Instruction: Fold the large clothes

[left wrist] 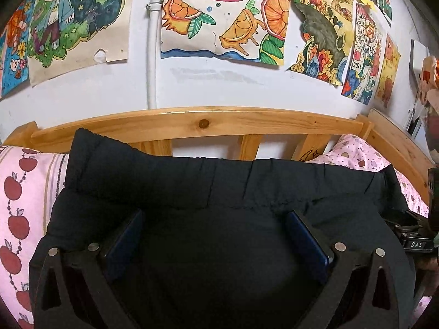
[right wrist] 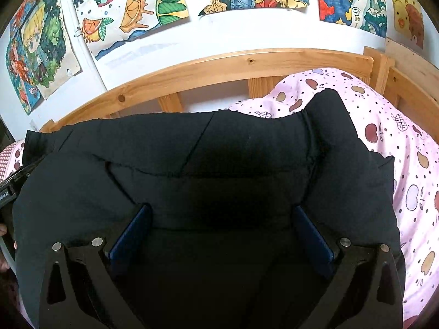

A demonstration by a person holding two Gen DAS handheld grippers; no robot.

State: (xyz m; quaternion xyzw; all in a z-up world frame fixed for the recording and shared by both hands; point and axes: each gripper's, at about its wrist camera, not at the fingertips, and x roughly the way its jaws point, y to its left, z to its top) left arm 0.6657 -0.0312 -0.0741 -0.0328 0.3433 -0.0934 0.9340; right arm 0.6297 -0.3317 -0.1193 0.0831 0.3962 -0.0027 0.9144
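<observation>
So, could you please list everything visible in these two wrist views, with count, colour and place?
Black padded quilted jacket: one, black, lying on the bed under both grippers.
Pink apple-print bedding: pink with red and brown apples, either side of the jacket.
Pale wooden slatted bed rail: one, light pine, behind the jacket against the wall.
Colourful hand-drawn paper posters: several, multicoloured, on the white wall.
White wall pipe: one, white, vertical, between posters.
Left hand-held gripper: black, blue pads, open, over the jacket.
Right hand-held gripper: black, blue pads, open, over the jacket.
</observation>
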